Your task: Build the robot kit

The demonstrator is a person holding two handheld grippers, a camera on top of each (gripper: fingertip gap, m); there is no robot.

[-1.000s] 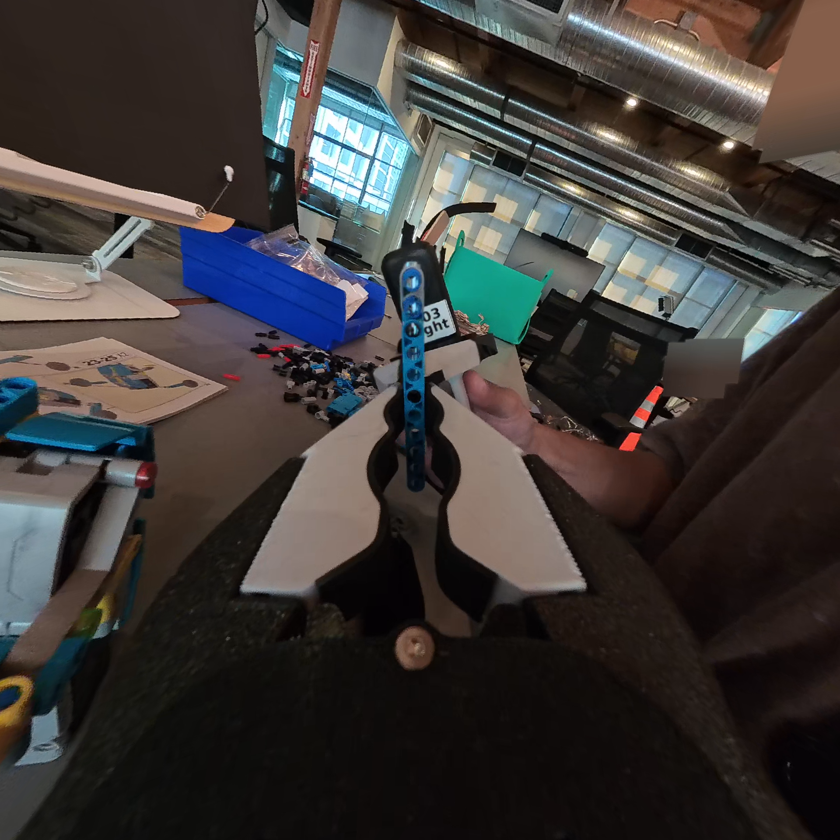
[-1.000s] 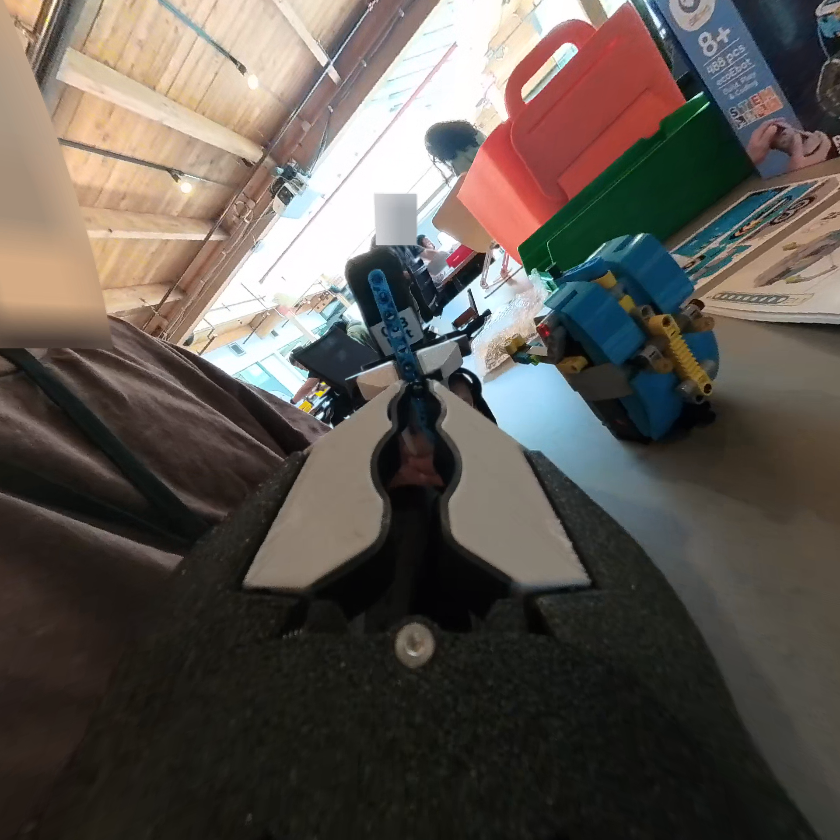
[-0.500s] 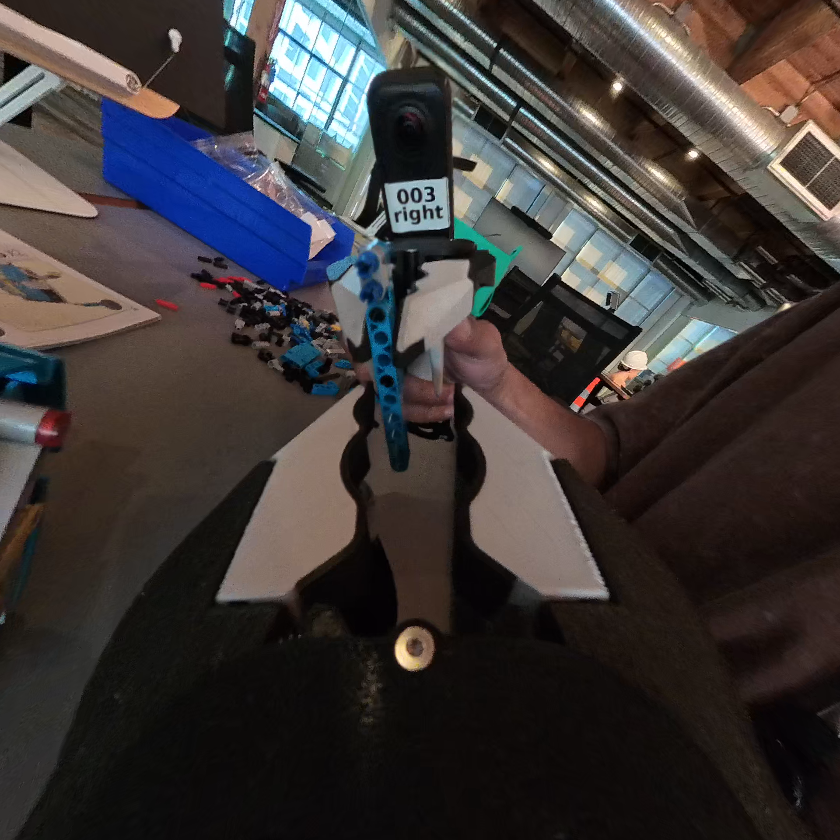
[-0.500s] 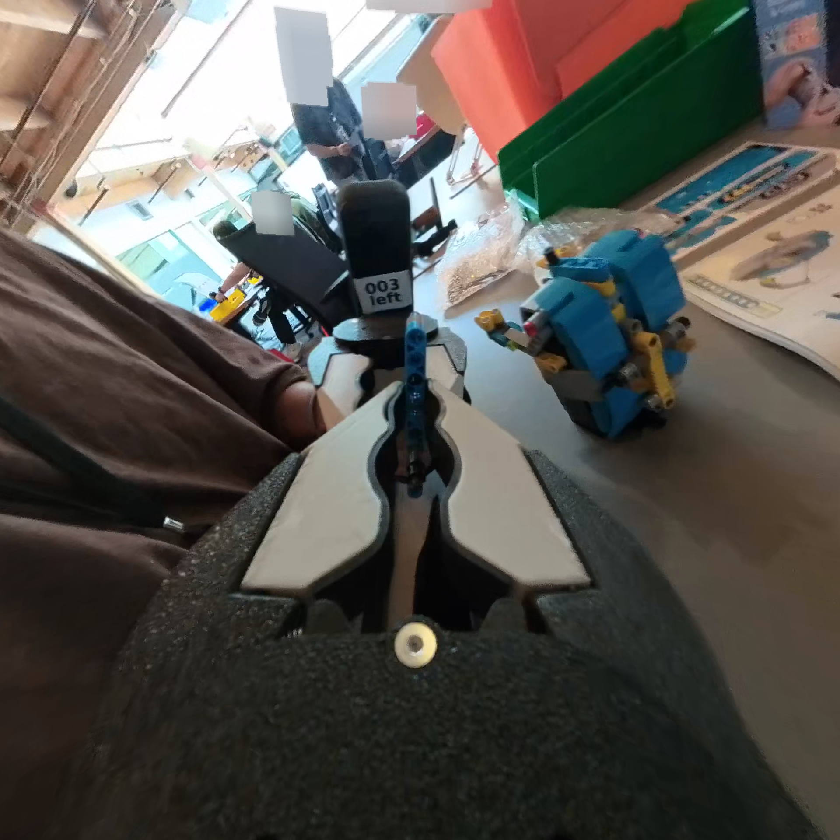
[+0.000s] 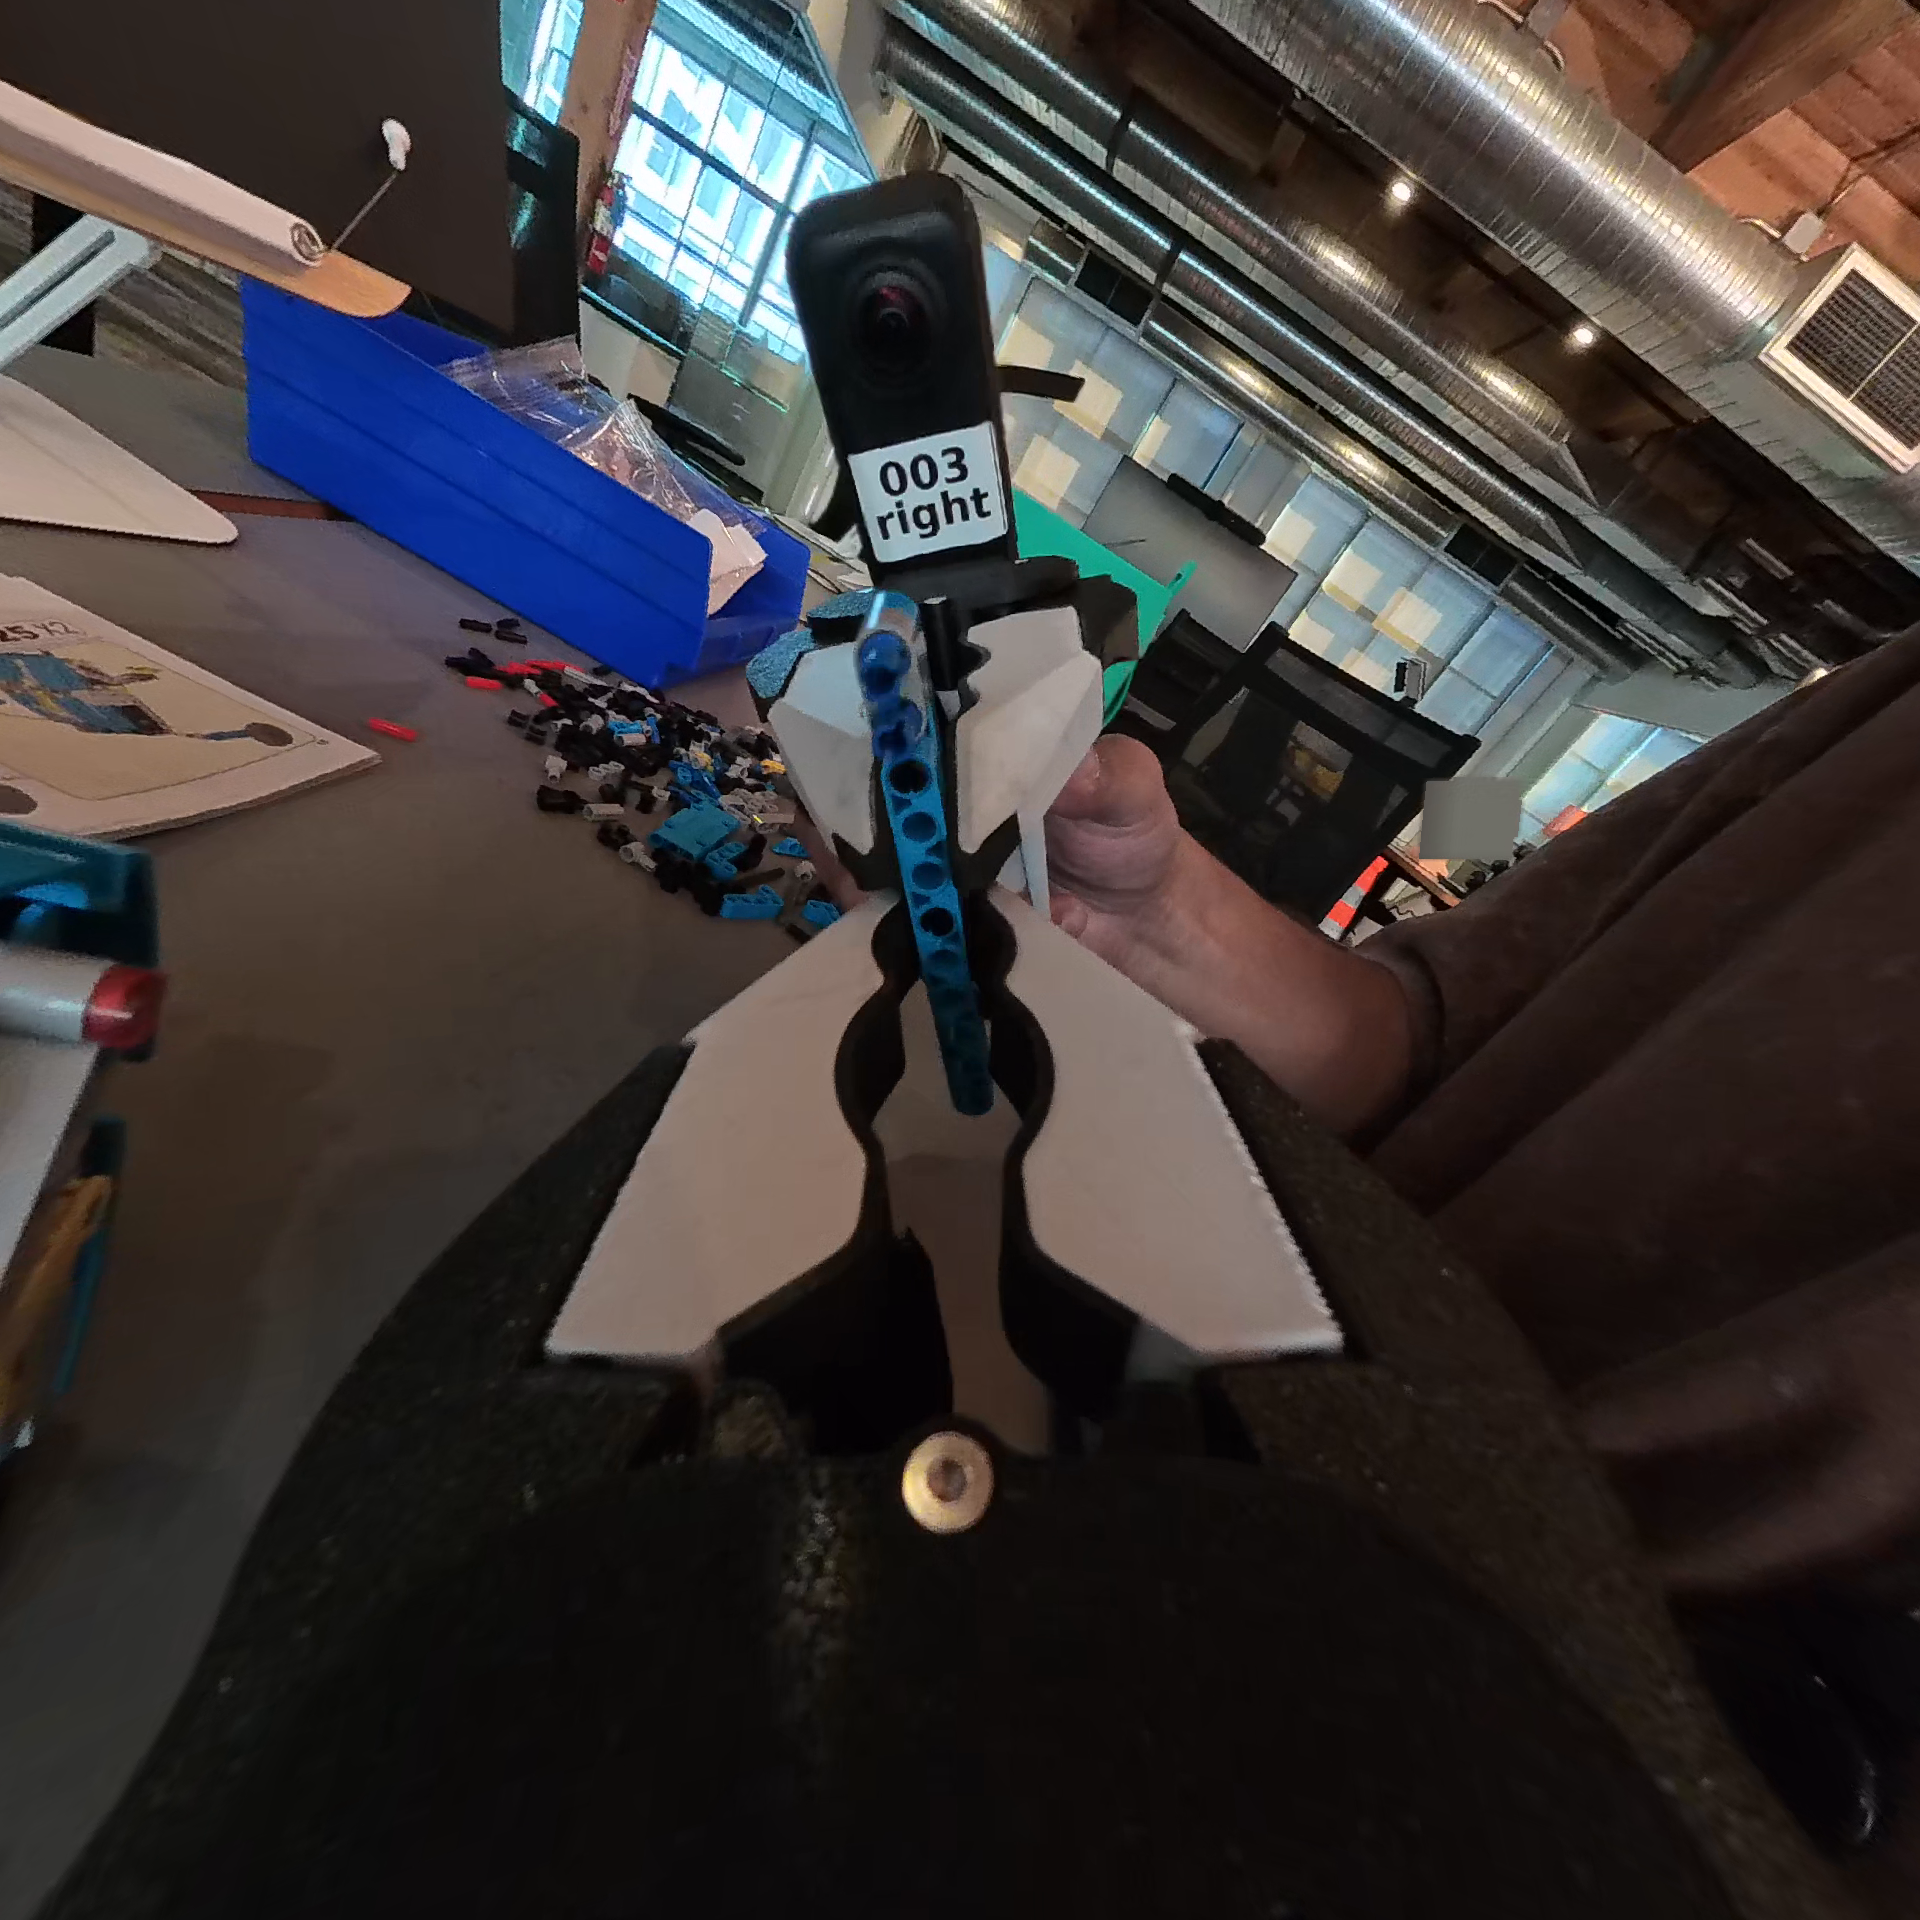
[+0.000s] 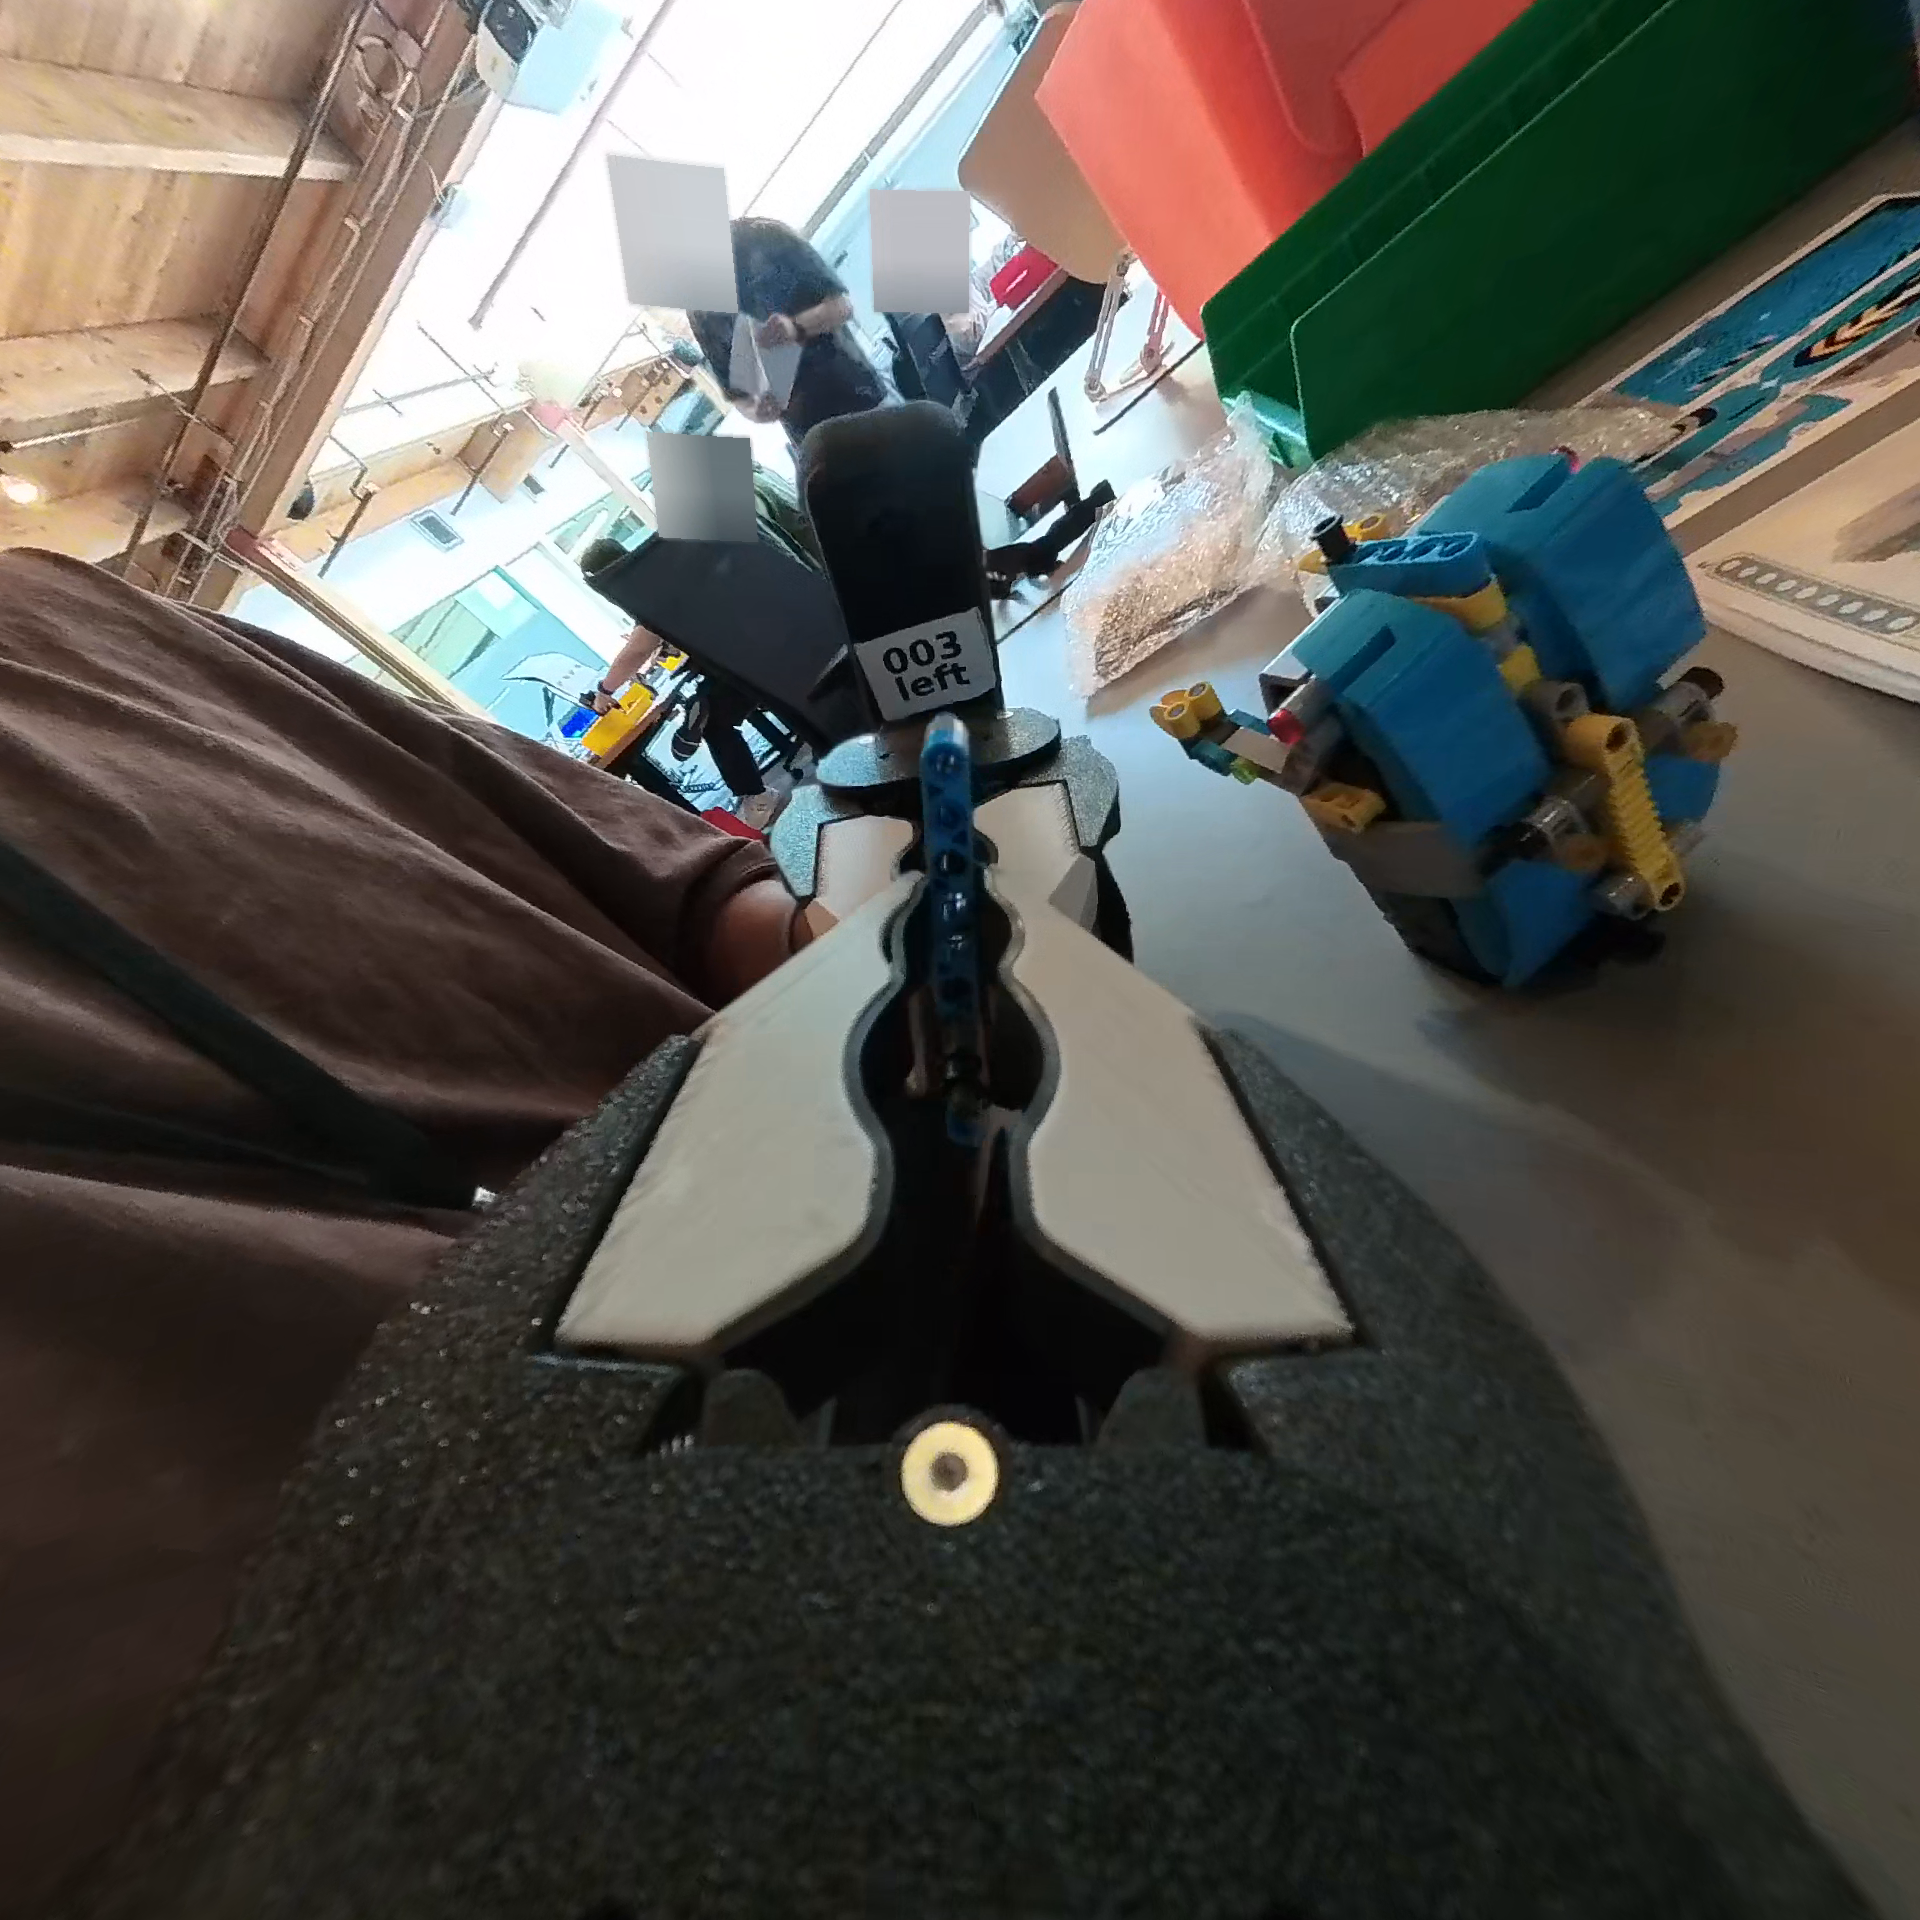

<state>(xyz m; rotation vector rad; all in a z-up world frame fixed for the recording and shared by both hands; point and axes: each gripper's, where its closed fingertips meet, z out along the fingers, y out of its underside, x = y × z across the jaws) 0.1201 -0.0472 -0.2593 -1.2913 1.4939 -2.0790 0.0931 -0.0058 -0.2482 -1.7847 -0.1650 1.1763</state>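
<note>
Left wrist view: the left gripper [image 5: 940, 914] is clenched on the lower part of a blue perforated beam [image 5: 920, 831], its two white fingers pressed against the beam's edges. The beam's bottom end sits inside the hollow between them. The beam stands nearly upright, leaning slightly toward 11 o'clock. At 12 o'clock the right gripper [image 5: 925, 727] faces back, tip to tip, and its fingers close on the beam's upper end. A hand [image 5: 1122, 831] grips that tool at 2 o'clock, and a brown sleeve [image 5: 1662, 987] lies at 3 o'clock.

On the grey table [image 5: 364, 987], a pile of small loose parts [image 5: 665, 769] lies at 10 o'clock of the beam. Farther off the same way is a blue bin [image 5: 468, 488]. An instruction booklet [image 5: 156, 717] lies at 9 o'clock.

In the right wrist view, the right gripper [image 6: 951, 894] also grasps the beam [image 6: 951, 831]. The beam runs straight toward 12 o'clock into the left gripper [image 6: 945, 821] beyond. The beam is held above the table by both tools, touching nothing else. At 2 o'clock a blue and yellow brick model [image 6: 1507, 748] stands on the table, well apart. A crumpled plastic bag [image 6: 1164, 561] lies at 1 o'clock, with a green bin [image 6: 1558, 239] behind it.
</note>
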